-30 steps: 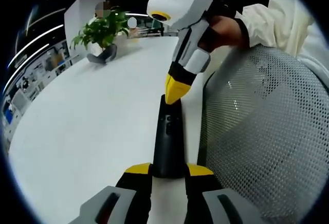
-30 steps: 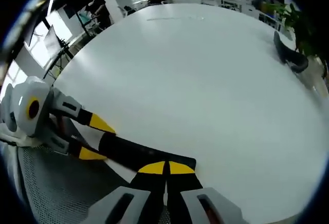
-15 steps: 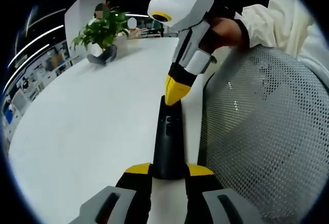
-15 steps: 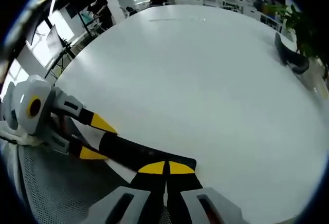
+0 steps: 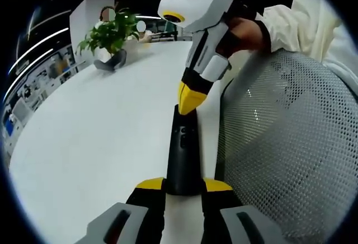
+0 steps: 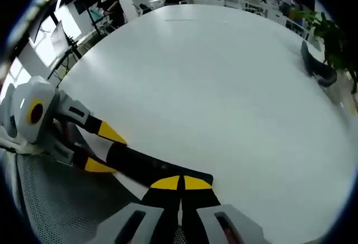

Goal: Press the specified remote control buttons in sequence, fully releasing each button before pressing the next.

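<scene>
Left gripper view: left gripper (image 5: pixel 183 191) clamps the near end of the remote (image 5: pixel 183 153), which lies on the white table (image 5: pixel 100 137) along its edge, beside a mesh chair back (image 5: pixel 285 143). Right gripper (image 5: pixel 189 99), jaws pinched together empty, has its yellow tip on the remote's far end, above two small buttons (image 5: pixel 184 137). Judgement: press straight down, keep the left clamp steady, then lift fully clear before the next button. A sleeve (image 5: pixel 302 20) and a plant (image 5: pixel 112 34) show here.

Right gripper view: right gripper (image 6: pixel 180 183) meets the remote (image 6: pixel 151 168) from above, contact itself hidden. Left gripper (image 6: pixel 103 151) straddles the remote's other end. This angle gives the open table (image 6: pixel 212 87), not the buttons.
</scene>
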Motion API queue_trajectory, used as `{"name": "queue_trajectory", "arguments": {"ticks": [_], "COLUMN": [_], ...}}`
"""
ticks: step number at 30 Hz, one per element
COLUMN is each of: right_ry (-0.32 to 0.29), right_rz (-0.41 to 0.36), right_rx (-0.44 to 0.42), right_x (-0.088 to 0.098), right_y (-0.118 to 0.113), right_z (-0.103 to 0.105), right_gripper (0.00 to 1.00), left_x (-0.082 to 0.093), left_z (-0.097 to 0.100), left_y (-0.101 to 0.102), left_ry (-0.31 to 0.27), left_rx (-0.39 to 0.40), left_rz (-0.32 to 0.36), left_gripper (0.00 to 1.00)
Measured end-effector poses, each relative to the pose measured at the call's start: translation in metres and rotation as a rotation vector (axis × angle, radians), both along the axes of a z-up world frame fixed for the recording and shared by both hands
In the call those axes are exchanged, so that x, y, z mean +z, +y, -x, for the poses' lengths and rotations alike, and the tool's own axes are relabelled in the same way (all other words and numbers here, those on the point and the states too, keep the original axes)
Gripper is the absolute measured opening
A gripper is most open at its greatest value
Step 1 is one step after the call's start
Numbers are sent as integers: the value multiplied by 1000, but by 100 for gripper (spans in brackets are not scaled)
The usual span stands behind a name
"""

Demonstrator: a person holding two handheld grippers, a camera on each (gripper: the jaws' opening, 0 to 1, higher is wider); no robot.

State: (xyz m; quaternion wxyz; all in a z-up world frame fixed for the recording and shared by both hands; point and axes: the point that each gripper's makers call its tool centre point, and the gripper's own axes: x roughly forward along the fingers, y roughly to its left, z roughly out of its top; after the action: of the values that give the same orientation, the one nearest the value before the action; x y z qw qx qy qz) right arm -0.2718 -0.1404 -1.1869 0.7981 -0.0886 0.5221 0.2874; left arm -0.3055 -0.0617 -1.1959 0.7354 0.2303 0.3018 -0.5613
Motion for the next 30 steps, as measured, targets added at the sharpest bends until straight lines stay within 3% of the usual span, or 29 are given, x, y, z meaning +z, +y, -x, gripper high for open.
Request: {"name": "queue_trajectory", "arguments": {"ticks": [9,15,30], "right_ry": [-6,-15,24], "right_rz": [-42,9,-61], "right_rx": [29,76,-9], "right_x": [3,-2,-1], "right_y": [12,13,10], "right_z": [1,5,3], "right_gripper": [0,0,0], "left_x": [0,0,1], "left_z": [2,2,2], "left_y": [-2,-2,-1], "left_ry": [-2,0,2], "left_rx": [-10,-4,-5], "left_rz": [4,17,19], "left_gripper": [24,24,24]}}
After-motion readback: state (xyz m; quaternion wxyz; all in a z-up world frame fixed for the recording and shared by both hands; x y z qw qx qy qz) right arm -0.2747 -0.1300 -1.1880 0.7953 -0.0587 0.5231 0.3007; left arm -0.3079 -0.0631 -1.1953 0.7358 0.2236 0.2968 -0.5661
